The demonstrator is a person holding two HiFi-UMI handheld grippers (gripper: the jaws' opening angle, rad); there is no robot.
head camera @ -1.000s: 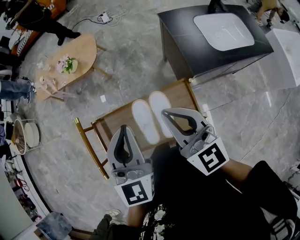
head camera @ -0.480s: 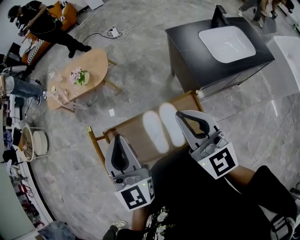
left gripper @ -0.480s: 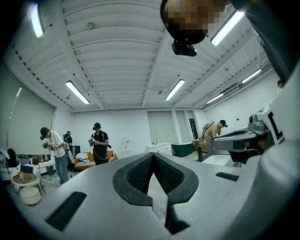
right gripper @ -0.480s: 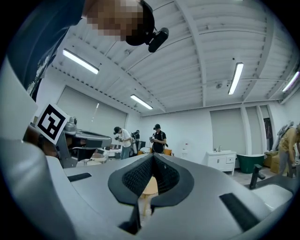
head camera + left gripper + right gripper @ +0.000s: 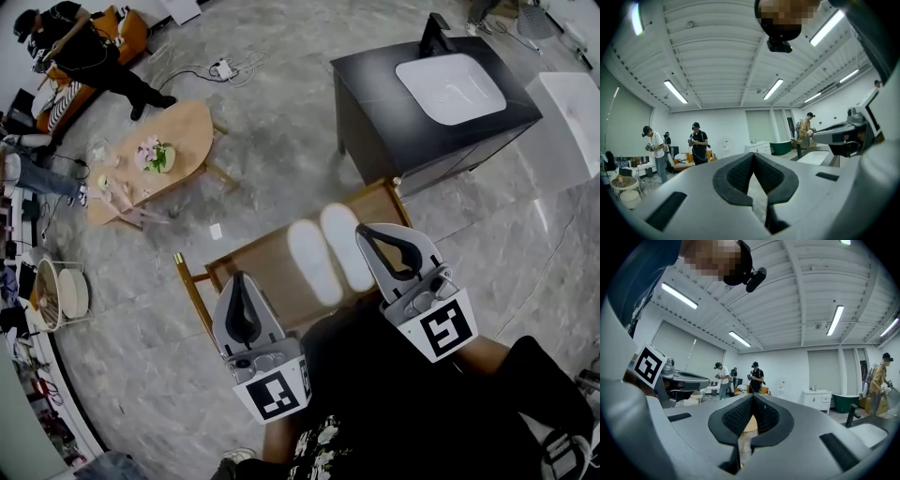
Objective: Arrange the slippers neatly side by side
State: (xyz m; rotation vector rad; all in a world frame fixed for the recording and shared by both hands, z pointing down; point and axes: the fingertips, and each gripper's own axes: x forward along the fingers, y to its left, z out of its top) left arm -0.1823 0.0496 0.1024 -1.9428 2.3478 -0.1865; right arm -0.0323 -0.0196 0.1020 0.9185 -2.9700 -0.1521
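A: What is on the left?

B: The left tongs [image 5: 241, 278], pressed together with nothing between them. They are held level in the air over the near left part of a low wooden tabletop [image 5: 258, 255].

A: Where are the slippers [image 5: 313, 262]?

B: Two white ones lie in the middle of that tabletop. They sit just beside each other along their long sides and point the same way. Their far ends look level.

A: And on the right?

B: The right tongs [image 5: 364, 232] are also pressed together and empty. Their tip shows over the near edge of the right slipper, and they seem to be held above it rather than touching.

A: So what is the step now?

B: The pair already looks tidy, so probably only a check. If a nudge is needed, slide one heel gently with a closed tip and keep the other slipper still. Stop once the sides are parallel.
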